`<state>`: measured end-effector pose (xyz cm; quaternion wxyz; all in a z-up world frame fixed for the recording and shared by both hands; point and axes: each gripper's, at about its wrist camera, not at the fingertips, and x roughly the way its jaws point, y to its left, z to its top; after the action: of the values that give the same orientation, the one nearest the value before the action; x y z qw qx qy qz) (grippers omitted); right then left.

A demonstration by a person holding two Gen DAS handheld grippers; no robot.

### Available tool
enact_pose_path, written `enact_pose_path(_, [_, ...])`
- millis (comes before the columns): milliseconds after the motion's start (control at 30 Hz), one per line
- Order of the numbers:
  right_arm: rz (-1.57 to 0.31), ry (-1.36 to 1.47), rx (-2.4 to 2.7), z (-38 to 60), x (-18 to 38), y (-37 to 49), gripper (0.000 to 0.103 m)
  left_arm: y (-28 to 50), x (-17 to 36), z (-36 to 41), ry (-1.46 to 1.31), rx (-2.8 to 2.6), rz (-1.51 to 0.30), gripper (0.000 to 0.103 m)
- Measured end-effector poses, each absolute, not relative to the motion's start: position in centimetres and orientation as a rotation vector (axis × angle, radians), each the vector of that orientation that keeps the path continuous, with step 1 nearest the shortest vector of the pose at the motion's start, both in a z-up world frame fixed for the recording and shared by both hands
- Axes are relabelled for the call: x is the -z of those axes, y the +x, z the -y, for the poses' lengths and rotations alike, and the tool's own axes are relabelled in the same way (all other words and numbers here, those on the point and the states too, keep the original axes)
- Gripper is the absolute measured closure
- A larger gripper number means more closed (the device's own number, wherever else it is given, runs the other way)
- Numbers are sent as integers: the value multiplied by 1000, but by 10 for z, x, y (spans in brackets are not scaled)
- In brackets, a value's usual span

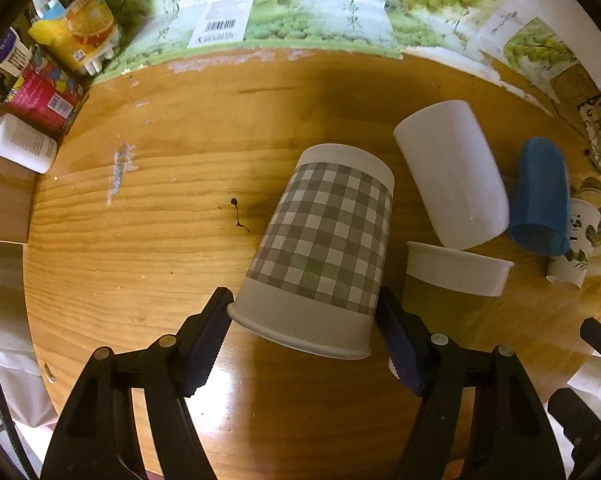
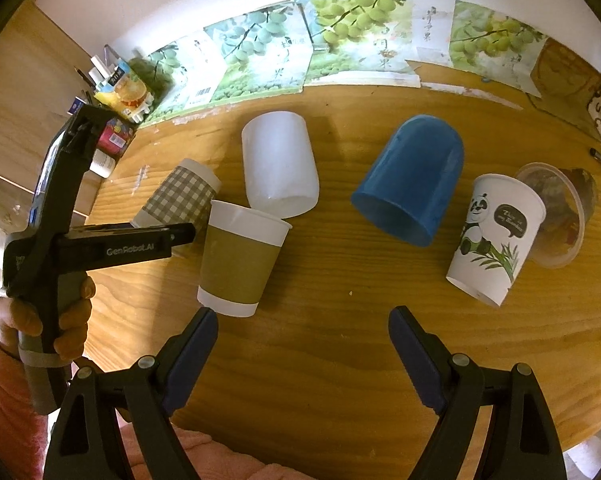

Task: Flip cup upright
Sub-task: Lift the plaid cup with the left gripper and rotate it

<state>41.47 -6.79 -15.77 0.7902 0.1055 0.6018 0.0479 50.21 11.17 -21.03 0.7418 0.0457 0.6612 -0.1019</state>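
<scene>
1. The left gripper (image 1: 304,316) has its jaws set either side of the checked cup (image 1: 324,240), right at the rim end. The pads sit at or just beside the wall; I cannot tell whether they are pressing yet.
2. That cup stands mouth-down on the bench (image 1: 140,220), at about 9 o'clock in the huddle of cups as the right camera sees it. Taking it low, near the rim, looks meant to leave room to swing the base over.
3. The right gripper (image 2: 302,344) hangs over bare wood with its jaws wide apart, holding nothing. I would guess it waits its turn.
4. Just at 12 o'clock of its left jaw stands the brown cup (image 2: 240,260), already mouth-up.
5. The white cup (image 2: 278,164), blue cup (image 2: 410,180) and panda cup (image 2: 496,236) are mouth-down, running toward 3 o'clock.
6. The white cup crowds the checked one closely, so the turn-over risks a knock.
</scene>
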Motion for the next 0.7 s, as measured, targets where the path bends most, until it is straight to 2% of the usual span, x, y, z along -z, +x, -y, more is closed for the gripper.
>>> enact_pose_path(400, [-1209,258,-107,77,138,384,15,470,167,-120,157,284,-1259,28])
enact_pose_path(700, [-1128,300,-92,99,122,356,15,442,136,-95,284,475,-1085,28])
